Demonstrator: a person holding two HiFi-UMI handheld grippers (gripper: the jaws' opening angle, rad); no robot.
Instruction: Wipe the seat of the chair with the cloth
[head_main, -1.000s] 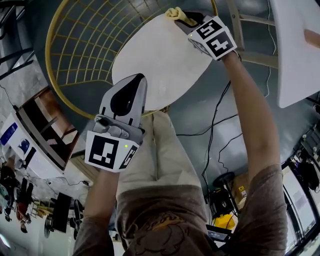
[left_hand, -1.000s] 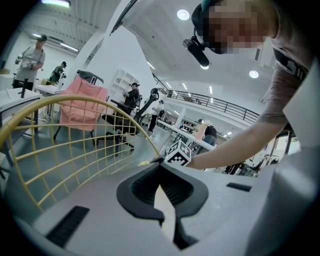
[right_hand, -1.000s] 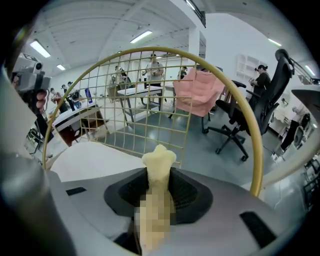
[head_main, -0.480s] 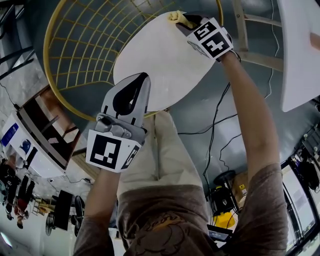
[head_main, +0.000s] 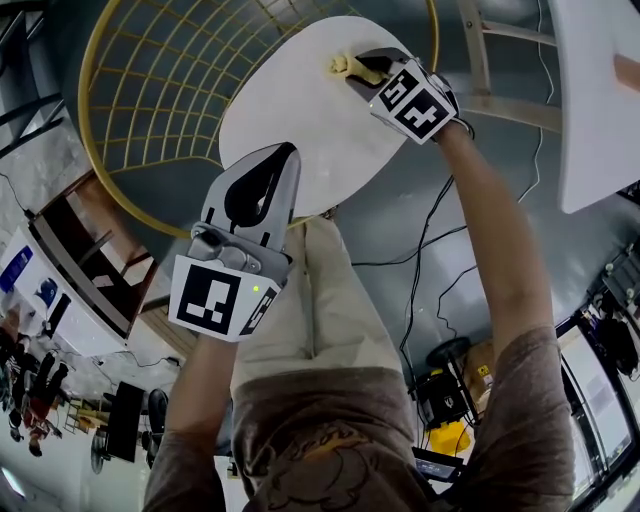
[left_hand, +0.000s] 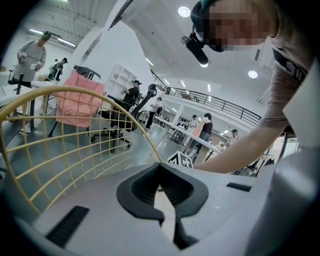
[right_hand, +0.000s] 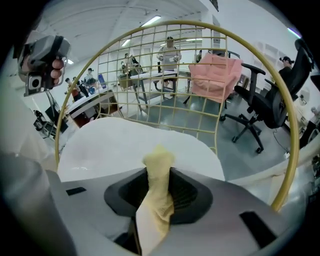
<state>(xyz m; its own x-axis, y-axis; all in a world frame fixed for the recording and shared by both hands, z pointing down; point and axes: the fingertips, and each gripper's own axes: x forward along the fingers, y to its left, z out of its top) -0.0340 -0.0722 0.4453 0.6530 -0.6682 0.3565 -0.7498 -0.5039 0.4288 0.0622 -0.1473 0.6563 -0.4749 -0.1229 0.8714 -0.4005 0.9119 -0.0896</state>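
Head view: my right gripper (head_main: 365, 70) holds the yellow cloth (head_main: 343, 66) on the white seat (head_main: 290, 110), toward its 1 o'clock side. My left gripper (head_main: 282, 158) hangs over the seat's 7 o'clock edge.

Left gripper view: jaws together, nothing between them.

Right gripper view: jaws clamped on the cloth (right_hand: 159, 192), with the seat (right_hand: 115, 145) ahead at 12 o'clock.

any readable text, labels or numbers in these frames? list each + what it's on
No text is legible in any view.
Left marker cube: black-and-white square pattern only, no letters or digits.
Right marker cube: the same, pattern only.
Shirt print: a graphic, too blurred to read.
Blue label on the white panel at the left edge: too small to read.
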